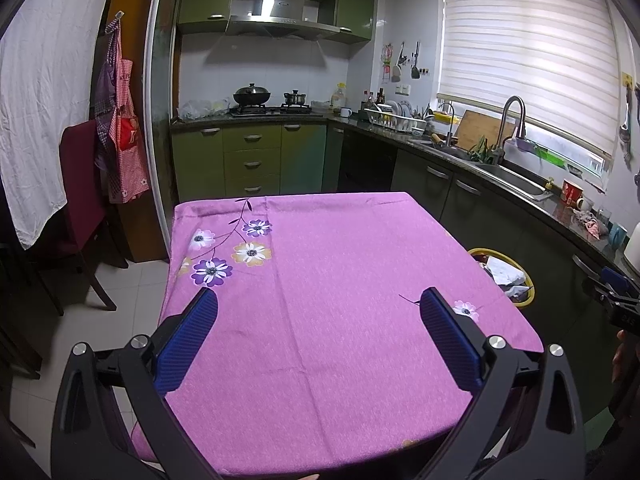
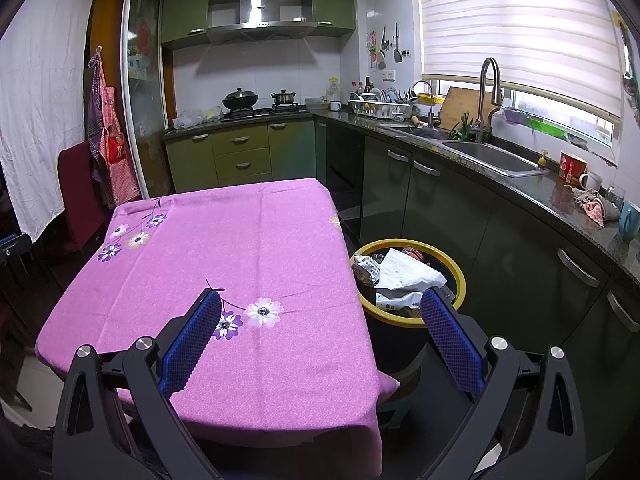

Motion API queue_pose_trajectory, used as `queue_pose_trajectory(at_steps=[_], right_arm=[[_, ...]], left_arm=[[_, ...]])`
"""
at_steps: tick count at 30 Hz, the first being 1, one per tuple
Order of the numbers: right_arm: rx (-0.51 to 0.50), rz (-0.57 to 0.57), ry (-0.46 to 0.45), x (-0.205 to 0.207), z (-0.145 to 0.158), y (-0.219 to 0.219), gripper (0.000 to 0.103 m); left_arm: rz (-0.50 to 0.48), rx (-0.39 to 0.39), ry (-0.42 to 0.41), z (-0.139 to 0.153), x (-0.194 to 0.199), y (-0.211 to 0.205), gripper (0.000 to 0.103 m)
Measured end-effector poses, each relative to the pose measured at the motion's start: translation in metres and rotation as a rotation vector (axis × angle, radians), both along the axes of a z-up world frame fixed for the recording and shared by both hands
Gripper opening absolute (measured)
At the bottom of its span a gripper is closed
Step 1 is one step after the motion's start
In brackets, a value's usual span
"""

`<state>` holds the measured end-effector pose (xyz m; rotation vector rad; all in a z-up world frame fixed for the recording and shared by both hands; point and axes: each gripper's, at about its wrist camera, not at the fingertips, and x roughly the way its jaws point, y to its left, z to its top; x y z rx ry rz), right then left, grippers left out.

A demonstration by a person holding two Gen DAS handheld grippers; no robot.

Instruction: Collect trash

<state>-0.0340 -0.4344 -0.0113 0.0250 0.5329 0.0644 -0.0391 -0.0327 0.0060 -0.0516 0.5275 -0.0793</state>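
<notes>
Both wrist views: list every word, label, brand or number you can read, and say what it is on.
"K": large white letter on the red pocket of the apron hanging by the door; any letters after it are hidden.
Range hood: small badge, too blurred to read.
Red cup by the sink: white markings, unreadable.
Crumpled wrappers in the yellow-rimmed bin: print too small to read.
Left gripper and right gripper: no readable text.

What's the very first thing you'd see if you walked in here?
The big purple tablecloth with daisy flowers fills the middle of the room. Next to the table's right edge stands a yellow-rimmed bin stuffed with crumpled wrappers. Both grippers, left and right, hang open and hold nothing.
</notes>
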Motion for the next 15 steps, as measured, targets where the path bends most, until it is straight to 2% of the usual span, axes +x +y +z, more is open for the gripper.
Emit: queue_pose_trajectory(at_steps=[15], right_arm=[[0.000,-0.001,0.000,-0.0001,-0.0004,0.0007,0.098]], left_arm=[[-0.004,0.002,0.006,-0.0023,-0.0016,-0.0017,0.096]])
